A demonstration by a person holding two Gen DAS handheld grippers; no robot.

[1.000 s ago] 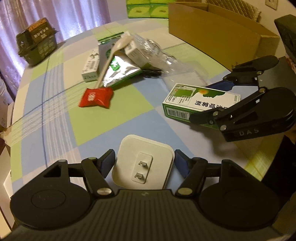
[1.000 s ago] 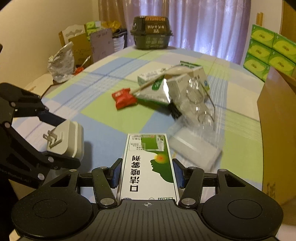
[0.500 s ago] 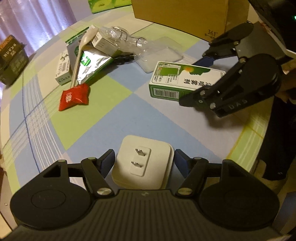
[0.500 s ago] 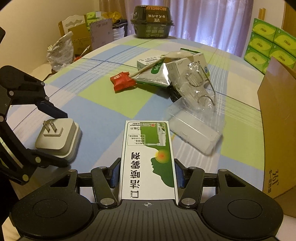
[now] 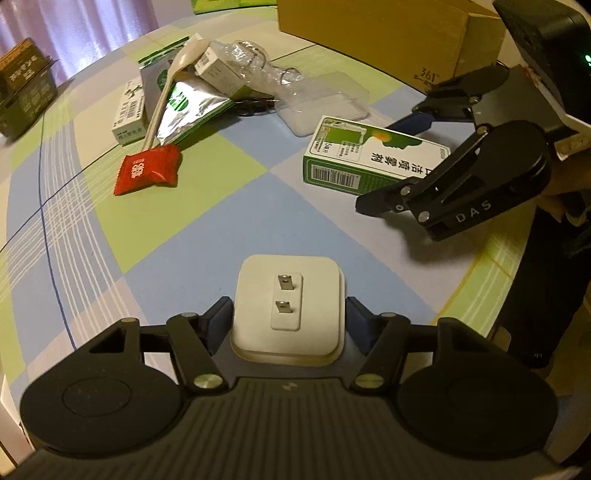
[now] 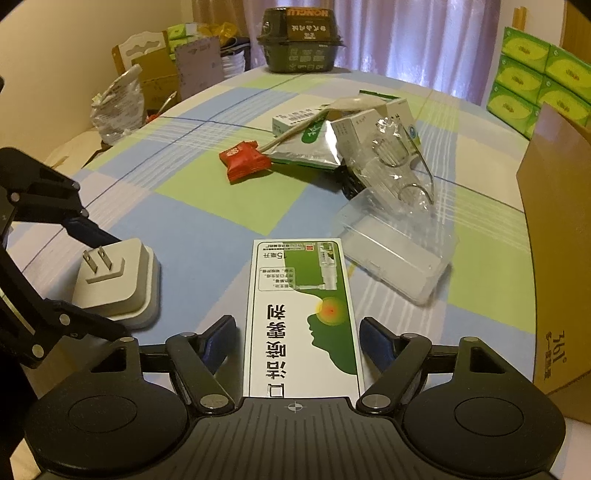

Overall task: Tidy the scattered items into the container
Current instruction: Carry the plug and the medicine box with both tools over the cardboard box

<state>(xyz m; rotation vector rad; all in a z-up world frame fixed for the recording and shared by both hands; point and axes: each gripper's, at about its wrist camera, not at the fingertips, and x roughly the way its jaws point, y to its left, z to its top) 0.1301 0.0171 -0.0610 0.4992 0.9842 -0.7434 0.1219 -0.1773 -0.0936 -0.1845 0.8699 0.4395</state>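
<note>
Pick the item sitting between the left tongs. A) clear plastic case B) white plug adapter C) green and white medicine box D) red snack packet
B: the white plug adapter, prongs up, sits between the left tongs, while the green and white medicine box lies between the right tongs.

The cardboard box (image 6: 557, 258) is cut off by the right edge, its inside unseen, and the left wrist view crops its top (image 5: 388, 33). The charger (image 5: 288, 306) hides the left gripper's fingertips, so contact there cannot be judged. Small print on the green carton (image 6: 303, 314) is illegible, and a black item (image 6: 349, 181) under the clear wrapping (image 6: 391, 162) is unidentifiable.
</note>
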